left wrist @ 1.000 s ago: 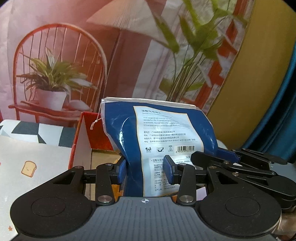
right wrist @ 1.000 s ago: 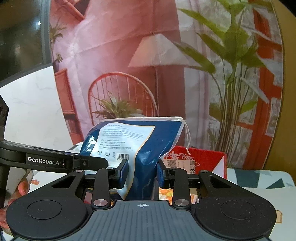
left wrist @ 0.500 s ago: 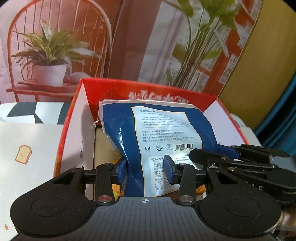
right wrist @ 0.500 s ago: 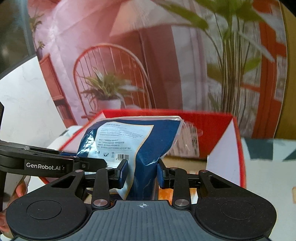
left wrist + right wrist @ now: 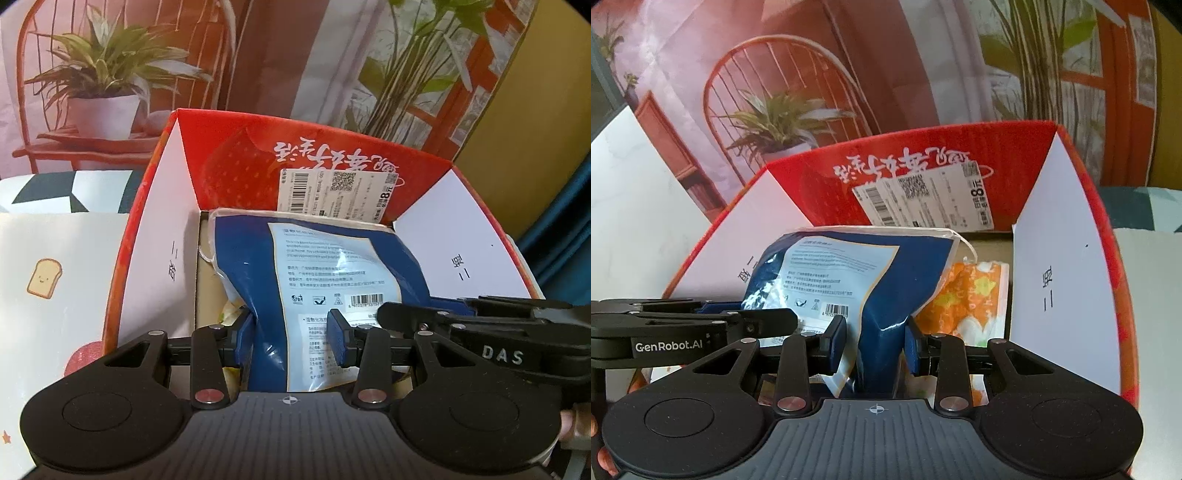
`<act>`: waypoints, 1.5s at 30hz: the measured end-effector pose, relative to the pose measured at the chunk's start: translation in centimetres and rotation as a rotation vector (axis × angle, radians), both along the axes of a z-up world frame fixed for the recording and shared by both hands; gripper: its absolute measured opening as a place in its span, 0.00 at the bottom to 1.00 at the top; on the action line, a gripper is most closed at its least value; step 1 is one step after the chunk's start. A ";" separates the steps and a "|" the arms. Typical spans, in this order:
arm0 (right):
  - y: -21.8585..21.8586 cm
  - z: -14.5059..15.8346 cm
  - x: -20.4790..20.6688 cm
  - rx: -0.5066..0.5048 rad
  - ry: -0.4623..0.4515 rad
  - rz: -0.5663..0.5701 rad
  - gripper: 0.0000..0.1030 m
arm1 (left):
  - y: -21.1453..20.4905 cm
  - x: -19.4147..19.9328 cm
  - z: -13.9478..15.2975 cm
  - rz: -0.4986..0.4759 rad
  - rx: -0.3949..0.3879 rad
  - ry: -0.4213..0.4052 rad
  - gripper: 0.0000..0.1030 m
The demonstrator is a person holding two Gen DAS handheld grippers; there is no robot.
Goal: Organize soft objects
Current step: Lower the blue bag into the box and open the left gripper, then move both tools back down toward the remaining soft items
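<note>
Both my claws are clamped on one glossy blue plastic pouch [image 5: 255, 266]: my left claw [image 5: 291, 341] pinches its lower part, its blue pads denting the crinkled film, and my right claw [image 5: 875, 343] squeezes a folded edge of the same pouch. The pouch carries a pale label panel [image 5: 328, 266] with small print and a barcode, too fine to read. It hangs inside the open red cardboard box [image 5: 236, 162], whose back flap bears white brush-style characters upside down and a white shipping sticker [image 5: 336, 195] with a QR code, a barcode and a large "8". The side flaps are plain white inside. Beneath the pouch lies a soft orange packet [image 5: 971, 295] with yellow and white shapes. "GenRobot.AI" is printed on my left claw's side, "DAS" on my right's.
</note>
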State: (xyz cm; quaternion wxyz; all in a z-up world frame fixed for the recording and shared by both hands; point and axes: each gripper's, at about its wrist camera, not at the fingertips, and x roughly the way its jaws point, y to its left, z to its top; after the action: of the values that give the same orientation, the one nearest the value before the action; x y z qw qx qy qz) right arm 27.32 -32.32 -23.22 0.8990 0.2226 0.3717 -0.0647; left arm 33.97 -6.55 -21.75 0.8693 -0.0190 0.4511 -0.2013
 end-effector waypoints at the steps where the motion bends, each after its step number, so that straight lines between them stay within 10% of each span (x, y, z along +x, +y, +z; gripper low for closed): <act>1: 0.0 0.0 0.1 0.001 0.006 -0.004 0.29 | 0.0 -0.1 0.2 0.000 0.006 -0.004 0.42; 14: 0.7 0.2 0.7 -0.056 0.079 -0.061 0.34 | 1.0 -1.8 2.9 0.025 0.001 -0.103 0.44; 27: 2.9 5.3 -6.6 -0.188 -0.153 -0.079 0.37 | 3.9 -9.1 6.0 0.028 -0.027 -0.227 0.44; 45: 10.8 4.0 -18.4 -0.196 -0.229 -0.065 0.38 | 4.7 -19.9 1.2 -0.017 -0.060 -0.176 0.44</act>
State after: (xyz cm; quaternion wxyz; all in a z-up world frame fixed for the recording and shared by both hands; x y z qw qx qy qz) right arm 8.92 -21.55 -19.18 0.9504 0.1514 0.2512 -0.1039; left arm 14.05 -1.87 -20.52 0.9028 -0.0232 0.3669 -0.2230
